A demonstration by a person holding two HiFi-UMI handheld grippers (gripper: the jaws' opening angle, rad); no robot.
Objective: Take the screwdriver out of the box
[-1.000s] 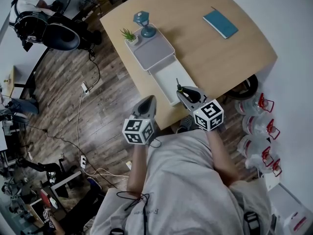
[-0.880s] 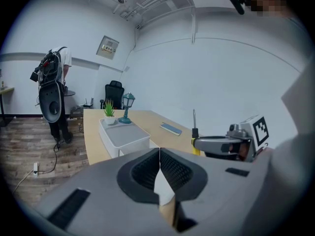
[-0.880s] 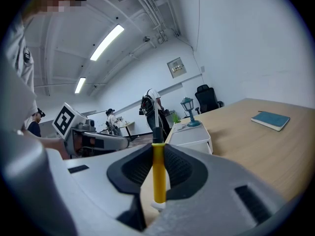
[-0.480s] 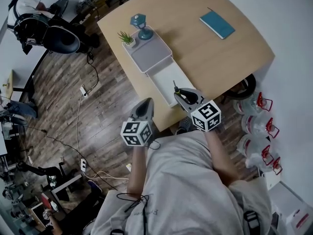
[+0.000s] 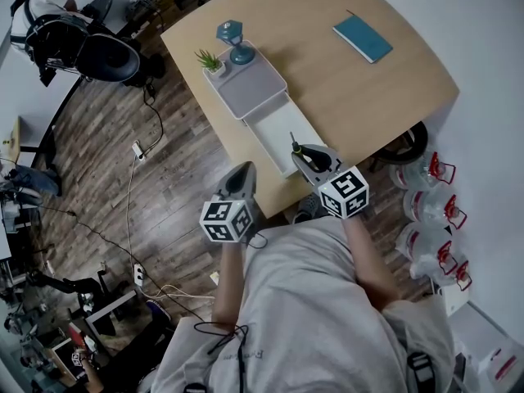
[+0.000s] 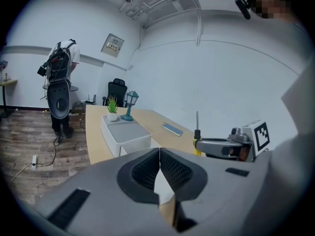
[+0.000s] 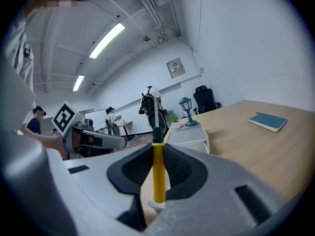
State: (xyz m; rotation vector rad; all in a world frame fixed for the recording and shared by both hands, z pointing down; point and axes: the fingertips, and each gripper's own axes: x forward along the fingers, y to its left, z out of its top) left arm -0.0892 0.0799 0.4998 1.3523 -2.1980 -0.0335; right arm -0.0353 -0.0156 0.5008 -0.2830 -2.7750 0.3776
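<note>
we've got our right gripper point(image 5: 306, 157) clamped on the yellow screwdriver point(image 7: 158, 166), upright mid-frame by the open drawer point(image 5: 274, 125) of the white box point(image 5: 254, 84), left gripper point(image 5: 243, 173) pinched together, empty, just lower left

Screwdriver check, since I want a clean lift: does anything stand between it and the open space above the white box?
Nothing visible does. The right gripper is clamped on the yellow-handled screwdriver, shaft pointing up, at the near end of the open white drawer box. The left gripper, shut and empty, sits off to the side.
</note>
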